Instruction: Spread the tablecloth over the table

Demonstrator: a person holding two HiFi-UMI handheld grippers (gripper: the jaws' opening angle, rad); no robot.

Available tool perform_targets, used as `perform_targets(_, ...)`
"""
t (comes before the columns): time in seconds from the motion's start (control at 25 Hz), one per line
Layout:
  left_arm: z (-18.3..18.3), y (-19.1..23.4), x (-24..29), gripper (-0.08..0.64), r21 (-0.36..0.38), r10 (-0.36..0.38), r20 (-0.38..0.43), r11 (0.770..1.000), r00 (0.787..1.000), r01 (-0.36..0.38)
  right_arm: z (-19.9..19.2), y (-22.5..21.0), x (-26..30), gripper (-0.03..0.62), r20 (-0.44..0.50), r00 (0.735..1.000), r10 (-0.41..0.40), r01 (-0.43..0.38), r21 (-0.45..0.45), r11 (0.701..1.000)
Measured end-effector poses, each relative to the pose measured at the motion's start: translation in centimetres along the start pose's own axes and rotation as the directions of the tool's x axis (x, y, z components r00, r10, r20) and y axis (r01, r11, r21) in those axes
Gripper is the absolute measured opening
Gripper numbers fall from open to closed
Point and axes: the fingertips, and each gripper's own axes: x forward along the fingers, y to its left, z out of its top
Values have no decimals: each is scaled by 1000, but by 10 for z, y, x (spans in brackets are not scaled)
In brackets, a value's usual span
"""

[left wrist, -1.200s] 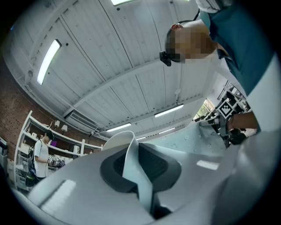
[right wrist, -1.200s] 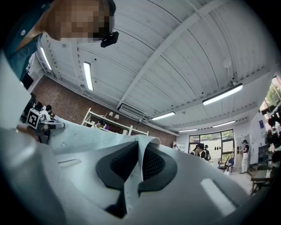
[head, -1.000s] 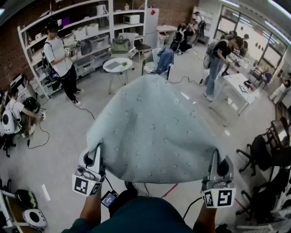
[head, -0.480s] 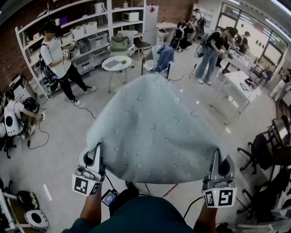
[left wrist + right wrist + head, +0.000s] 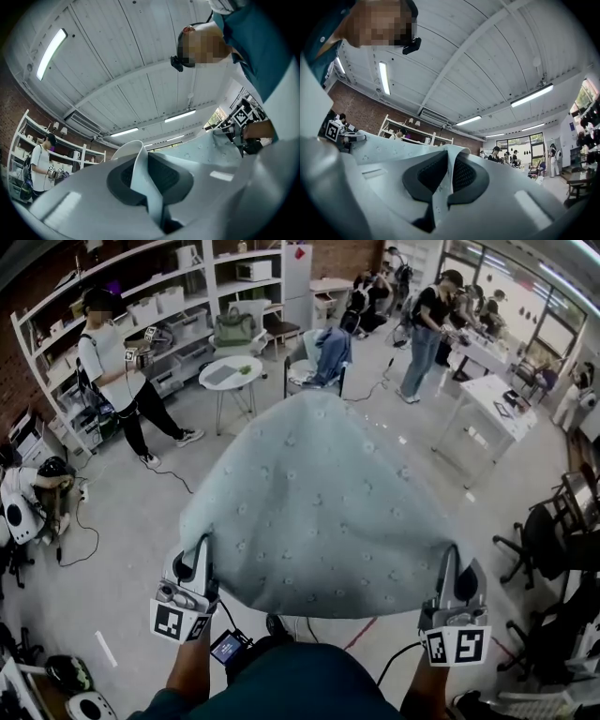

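Observation:
A pale blue tablecloth (image 5: 314, 512) with small flower dots hangs spread in the air in the head view, billowing away from me and hiding whatever lies under it. My left gripper (image 5: 200, 557) is shut on the tablecloth's near left corner, and my right gripper (image 5: 453, 565) is shut on its near right corner. In the left gripper view a fold of the cloth (image 5: 145, 180) runs up between the dark pads (image 5: 123, 180). In the right gripper view the cloth edge (image 5: 444, 178) is pinched between the pads (image 5: 465, 180) likewise.
People stand around the room: one by the white shelves (image 5: 112, 362), others near a white desk (image 5: 487, 418) at the right. A small round table (image 5: 230, 374) and a chair with a blue jacket (image 5: 328, 352) stand beyond the cloth. Black office chairs (image 5: 548, 549) are at the right.
The view has shifted back, so the room slides away while the cloth stays stretched between both grippers. Both grips are unchanged. The people at left and upper right have walked a little.

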Motion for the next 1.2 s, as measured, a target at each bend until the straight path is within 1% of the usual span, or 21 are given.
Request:
perform_targets(0.08,-4,13,14,3,-9,-7,17,1000,1000,7,-3,3,15,14,-1,1000,-12,12,-2,1000)
perform_targets(0.24,-17,41,35,2,-14,-25,18,1000,1000,26,-4,12,44,14,-5,999,-32,32,-8,999)
perform_targets(0.4,-25,69,48,2,-24,-37,25,999,999,37,-1,24,66,14,0,999,-50,50,-16,999)
perform_targets(0.56,-47,88,53,2,-36,-62,5,997,998,62,-3,35,83,14,-1,998,-70,70,-33,997)
perform_targets(0.72,-52,107,62,2,-58,-64,32,996,997,66,-2,44,98,14,-14,996,-87,87,-48,995)
perform_targets(0.92,-60,121,68,2,-86,-46,58,995,997,51,-3,51,116,14,-23,996,-86,84,-72,994)
perform_targets(1.04,-68,127,74,3,-99,-37,50,994,998,42,-5,50,129,14,-28,996,-79,77,-79,994)
perform_targets(1.2,-73,126,84,2,-88,-24,35,996,999,27,-13,38,146,14,-32,997,-65,62,-69,996)
